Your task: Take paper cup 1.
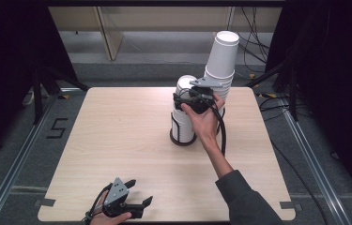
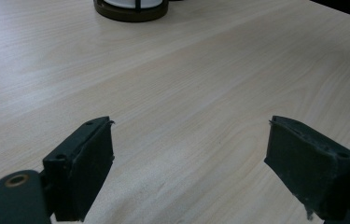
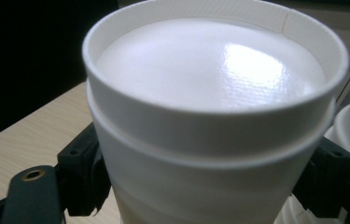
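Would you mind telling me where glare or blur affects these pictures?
Right gripper view: bright glare patch on the upturned white paper cup's base, its near wall soft. Left gripper view: the light wooden table is sharp, the black jaws slightly blurred. High view: evenly lit table, dark surroundings.

We hold our left gripper (image 1: 138,192) low at the near edge of the worktop (image 1: 117,136), jaws spread wide apart. Our right arm (image 1: 230,178) reaches forward, its right gripper (image 1: 190,101) raised, jaws set against a white paper cup (image 3: 210,116).

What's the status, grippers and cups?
Left gripper open, low over bare wooden table. Right gripper around upside-down white paper cups in black wire holder. Taller stack leans alongside.
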